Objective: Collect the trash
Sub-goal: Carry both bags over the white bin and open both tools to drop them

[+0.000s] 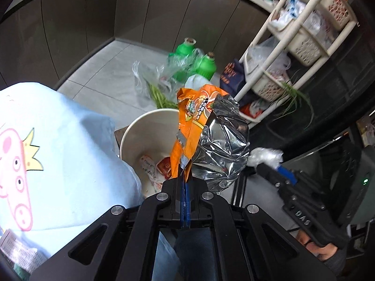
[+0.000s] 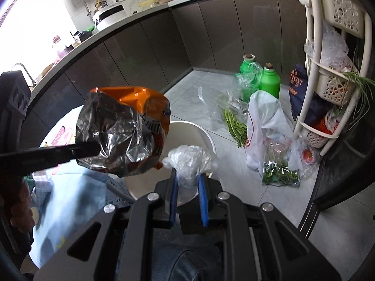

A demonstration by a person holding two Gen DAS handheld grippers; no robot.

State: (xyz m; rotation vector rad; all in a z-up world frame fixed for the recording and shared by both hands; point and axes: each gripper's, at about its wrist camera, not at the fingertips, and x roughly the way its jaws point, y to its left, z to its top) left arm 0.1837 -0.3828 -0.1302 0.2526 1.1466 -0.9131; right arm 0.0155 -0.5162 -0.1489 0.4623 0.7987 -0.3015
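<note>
Two pieces of trash are in your grip, neither dropped yet. Your left gripper [image 1: 185, 175] is pressed together on the bottom edge of a crumpled orange snack bag with a silver foil lining [image 1: 201, 126], which stands up just ahead of its tips. Your right gripper [image 2: 188, 182] pinches a wad of clear crinkled plastic film [image 2: 189, 159] between its blue pads [image 2: 174, 199].

Just beyond and below both tools sits the round white plastic bin [image 1: 131, 135]; a few small red-and-white wrappers [image 1: 157, 166] already lie in it, so I'd call the job partly done. Bag and film hang over or near its rim, not inside.

Further out on the grey tiled floor [image 2: 328, 222] is what's left, by my read: a white plastic carrier bag [image 2: 264, 119], loose clear bags with green vegetable stalks [image 2: 234, 124], and two green plastic bottles [image 2: 269, 79] beyond them. Whether the bottles count as trash I can't tell.
</note>
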